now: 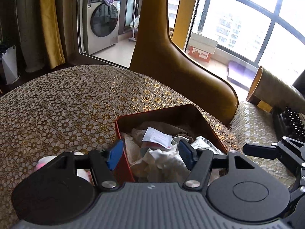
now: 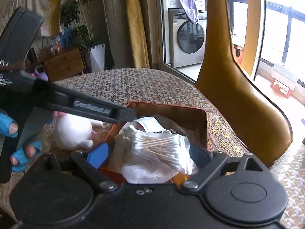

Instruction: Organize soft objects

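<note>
A red box (image 1: 124, 168) stands on the patterned table, filled with white cloths (image 1: 167, 162), a paper slip (image 1: 157, 137) and a clear bag of cotton swabs (image 2: 158, 148). My left gripper (image 1: 150, 155) hovers open over the box, one blue pad on either side of the left wall, nothing gripped. My right gripper (image 2: 148, 153) hangs open above the swab bag, with its pads clear of the bag. A white plush toy (image 2: 74, 131) lies on the table left of the box (image 2: 205, 114). In the left wrist view the toy (image 1: 45, 162) shows only partly behind the gripper.
A tan leather chair back (image 1: 171, 61) rises right behind the box. A lace-covered seat (image 1: 253, 126) is at the right. A hand in a blue fingerless glove (image 2: 7, 126) holds the left gripper's body (image 2: 91, 106), which crosses the right wrist view. The tablecloth (image 1: 66, 105) stretches left.
</note>
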A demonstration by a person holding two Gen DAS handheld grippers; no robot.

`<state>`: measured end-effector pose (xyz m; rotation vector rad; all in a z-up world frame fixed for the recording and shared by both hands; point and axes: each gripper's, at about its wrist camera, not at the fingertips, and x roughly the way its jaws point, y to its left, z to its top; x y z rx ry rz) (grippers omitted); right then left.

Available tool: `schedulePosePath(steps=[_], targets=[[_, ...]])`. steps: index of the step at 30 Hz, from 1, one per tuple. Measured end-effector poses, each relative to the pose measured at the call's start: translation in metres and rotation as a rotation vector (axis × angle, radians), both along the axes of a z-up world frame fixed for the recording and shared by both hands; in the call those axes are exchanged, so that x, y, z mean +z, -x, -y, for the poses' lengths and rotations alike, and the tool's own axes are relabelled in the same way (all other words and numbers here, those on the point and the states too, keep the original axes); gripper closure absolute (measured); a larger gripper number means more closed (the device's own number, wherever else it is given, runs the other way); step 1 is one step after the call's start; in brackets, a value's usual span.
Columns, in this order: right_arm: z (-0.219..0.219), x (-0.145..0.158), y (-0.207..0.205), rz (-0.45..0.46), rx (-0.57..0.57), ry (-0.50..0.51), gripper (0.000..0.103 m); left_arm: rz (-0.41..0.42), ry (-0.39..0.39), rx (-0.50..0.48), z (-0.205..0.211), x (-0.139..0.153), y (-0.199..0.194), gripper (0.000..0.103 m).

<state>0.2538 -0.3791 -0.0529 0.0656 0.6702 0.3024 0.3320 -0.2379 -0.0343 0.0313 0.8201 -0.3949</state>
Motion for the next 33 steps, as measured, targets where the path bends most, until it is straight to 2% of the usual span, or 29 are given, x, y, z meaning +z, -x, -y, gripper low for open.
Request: schedulePosePath(steps=[8,25,27,29,33], targets=[[0.011,0.019,0.030,0.032,-0.047,-0.072,0.011,0.035,0.019,-0.021,-0.020,0.018,0.038,0.039],[-0.002,0.046,0.099,0.148,-0.071,-0.165,0.008,0.104,0.076,-0.066,-0.064,0.044,0.132,0.039],[-0.004,0.048,0.105,0.163,-0.071,-0.174,0.007,0.110,0.088,-0.066,-0.069,0.046,0.141,0.035],[-0.006,0.050,0.112,0.179,-0.070,-0.180,0.006,0.123,0.096,-0.067,-0.072,0.048,0.150,0.022],[-0.008,0.052,0.123,0.202,-0.077,-0.185,0.003,0.145,0.101,-0.067,-0.077,0.051,0.167,0.022]])
